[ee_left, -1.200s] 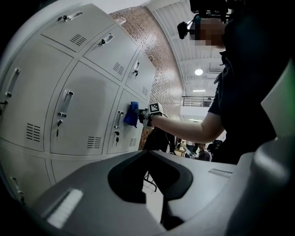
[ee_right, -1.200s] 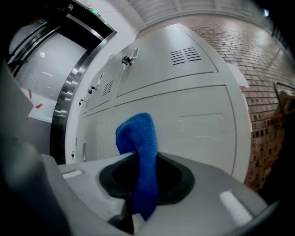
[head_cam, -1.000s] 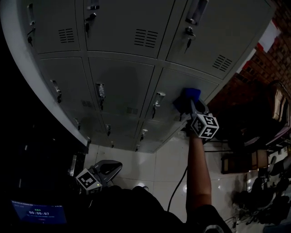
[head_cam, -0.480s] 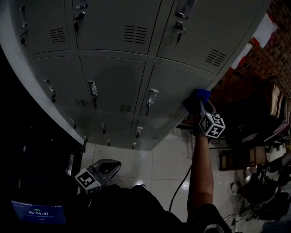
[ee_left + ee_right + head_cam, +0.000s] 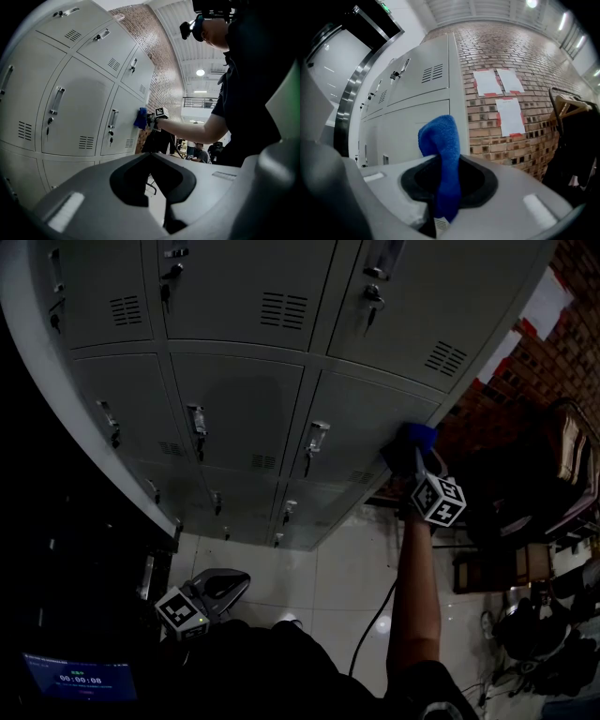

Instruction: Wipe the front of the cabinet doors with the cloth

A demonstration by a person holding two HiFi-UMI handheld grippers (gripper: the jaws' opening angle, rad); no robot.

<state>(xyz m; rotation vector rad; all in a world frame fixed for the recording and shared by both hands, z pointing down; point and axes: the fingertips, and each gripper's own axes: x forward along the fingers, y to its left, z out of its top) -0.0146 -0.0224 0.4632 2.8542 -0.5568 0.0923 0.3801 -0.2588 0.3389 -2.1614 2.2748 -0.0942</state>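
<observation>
Grey metal locker doors (image 5: 248,409) fill the top of the head view. My right gripper (image 5: 417,451) is raised on an outstretched arm and shut on a blue cloth (image 5: 418,436), which touches the right edge of a middle-row door (image 5: 366,418). In the right gripper view the cloth (image 5: 442,140) sticks up out of the pinched jaws, with the cabinet (image 5: 417,112) just behind it. My left gripper (image 5: 214,592) hangs low near the floor, shut and holding nothing. From the left gripper view I see the cloth (image 5: 141,118) pressed on a door (image 5: 124,117).
A brick wall (image 5: 520,61) with paper sheets (image 5: 509,116) runs right of the cabinet. Dark chairs and furniture (image 5: 534,559) crowd the right side. A cable (image 5: 368,629) trails over the white tiled floor. A small screen (image 5: 80,679) glows at lower left.
Over the second the right gripper has slid the cloth to the right, to the door's right edge. In the last half second it barely moved. The left gripper stays put.
</observation>
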